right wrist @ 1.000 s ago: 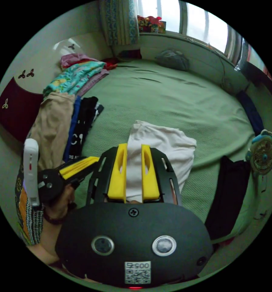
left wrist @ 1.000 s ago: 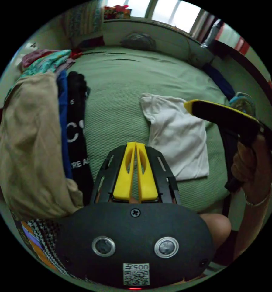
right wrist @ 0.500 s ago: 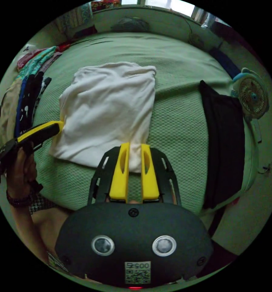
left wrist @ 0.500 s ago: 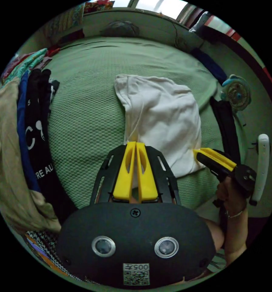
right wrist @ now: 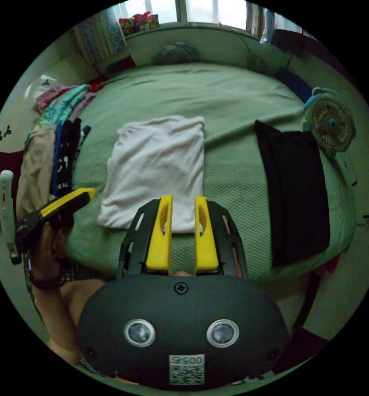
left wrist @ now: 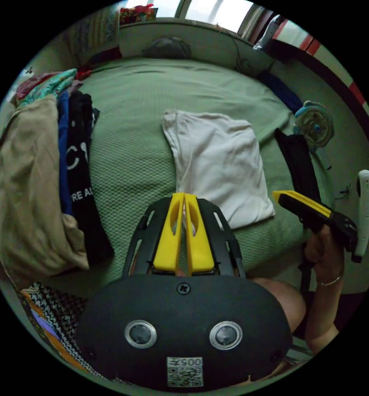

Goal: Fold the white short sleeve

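White short sleeve point(right wrist: 155, 165) x1 folded on bed point(right wrist: 233, 107); L jaws together, R jaws apart.

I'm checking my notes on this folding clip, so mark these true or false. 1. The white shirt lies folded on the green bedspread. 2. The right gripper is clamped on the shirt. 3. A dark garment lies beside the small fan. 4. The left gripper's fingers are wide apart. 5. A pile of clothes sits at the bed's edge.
1. True: the white shirt lies as a folded rectangle on the green bedspread.
2. False: the right gripper is open, with nothing between its fingers.
3. True: the dark garment lies next to the small fan.
4. False: the left gripper has its fingers together.
5. True: the pile of clothes lies along the bed's edge.
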